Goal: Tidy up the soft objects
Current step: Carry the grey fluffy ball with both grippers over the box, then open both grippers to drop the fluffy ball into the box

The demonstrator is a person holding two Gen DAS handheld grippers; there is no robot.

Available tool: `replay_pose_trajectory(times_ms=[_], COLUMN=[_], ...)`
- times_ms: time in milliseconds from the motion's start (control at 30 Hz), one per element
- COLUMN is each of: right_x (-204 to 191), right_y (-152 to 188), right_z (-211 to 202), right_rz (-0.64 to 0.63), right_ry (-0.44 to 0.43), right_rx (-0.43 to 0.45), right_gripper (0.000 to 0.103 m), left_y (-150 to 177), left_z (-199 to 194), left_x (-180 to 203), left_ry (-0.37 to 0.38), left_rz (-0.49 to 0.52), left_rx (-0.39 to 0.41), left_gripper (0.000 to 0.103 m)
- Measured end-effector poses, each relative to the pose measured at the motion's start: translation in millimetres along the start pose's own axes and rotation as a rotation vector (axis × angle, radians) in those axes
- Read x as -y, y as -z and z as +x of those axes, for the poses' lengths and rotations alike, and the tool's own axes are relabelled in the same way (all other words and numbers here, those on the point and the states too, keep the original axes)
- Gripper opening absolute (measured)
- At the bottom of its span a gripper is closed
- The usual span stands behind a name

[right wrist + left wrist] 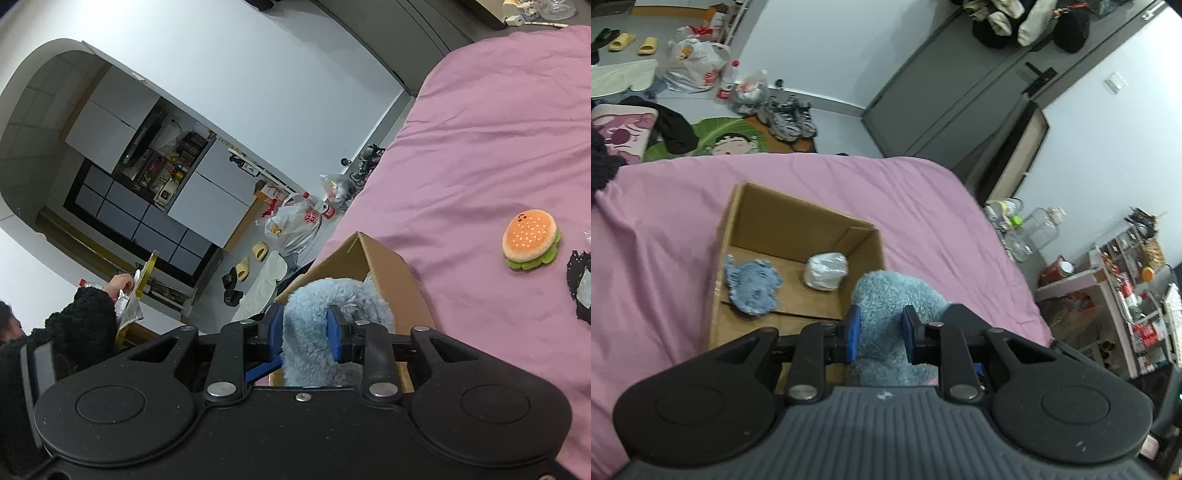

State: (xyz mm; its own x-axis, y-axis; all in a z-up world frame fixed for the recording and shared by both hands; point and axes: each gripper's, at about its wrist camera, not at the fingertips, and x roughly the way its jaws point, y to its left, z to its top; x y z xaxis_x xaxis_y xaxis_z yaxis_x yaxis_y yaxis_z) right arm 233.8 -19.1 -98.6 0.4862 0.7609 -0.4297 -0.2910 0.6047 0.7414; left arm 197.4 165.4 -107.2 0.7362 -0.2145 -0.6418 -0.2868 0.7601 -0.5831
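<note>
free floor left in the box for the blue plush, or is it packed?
Room: bare cardboard box floor between the blue rag and white bundle, plus the far strip. Both hand-held grippers grip the blue plush at the near right corner.

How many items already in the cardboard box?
2 visible. A blue fuzzy cloth lies on the floor of the cardboard box at its left; a white bundle sits toward the back right corner. The near right part is hidden behind the blue plush.
</note>
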Motion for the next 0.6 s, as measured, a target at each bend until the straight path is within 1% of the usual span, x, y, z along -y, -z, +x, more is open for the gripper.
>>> replay_pose_trajectory(times_ms=[33,67,133,167,200,267,333,467,500,533,600], right_x=[-2,-4,-8,-10,-11,-13,-13,-11,-11,-10,-9], right_y=[0,0,0,0,0,0,0,-2,-3,-3,-5], right_z=[0,-1,-4,-5,-7,-10,-12,-25,-30,-33,-39], right_rz=[-0.005,-0.015,-0.035,-0.041,-0.043,-0.047,-0.052,-0.052,-0.054,-0.054,-0.053], right_ry=[0.002,0.008,0.025,0.030,0.033,0.043,0.065,0.105,0.115,0.124,0.145], right_rx=[0.000,0.002,0.004,0.004,0.004,-0.002,-0.009,-0.015,-0.016,-0.017,-0.020], right_gripper=[0.032,0.036,0.044,0.049,0.050,0.050,0.051,0.056,0.059,0.060,0.061], left_y=[-2,-4,-6,-7,-7,-7,-6,-5,-4,-4,-3], left_z=[0,-1,-1,-2,-4,-7,-10,-17,-20,-22,-27], left_x=[-1,0,3,4,5,5,8,18,21,24,30], left_ry=[-0.019,-0.042,-0.093,-0.106,-0.107,-0.107,-0.129,-0.156,-0.161,-0.168,-0.187], left_rz=[0.006,0.023,0.057,0.068,0.072,0.069,0.071,0.077,0.086,0.097,0.114], left_rx=[0.001,-0.001,-0.009,-0.011,-0.012,-0.015,-0.014,-0.016,-0.013,-0.007,0.007], left_gripper=[0.022,0.025,0.026,0.026,0.027,0.041,0.048,0.059,0.061,0.065,0.071])
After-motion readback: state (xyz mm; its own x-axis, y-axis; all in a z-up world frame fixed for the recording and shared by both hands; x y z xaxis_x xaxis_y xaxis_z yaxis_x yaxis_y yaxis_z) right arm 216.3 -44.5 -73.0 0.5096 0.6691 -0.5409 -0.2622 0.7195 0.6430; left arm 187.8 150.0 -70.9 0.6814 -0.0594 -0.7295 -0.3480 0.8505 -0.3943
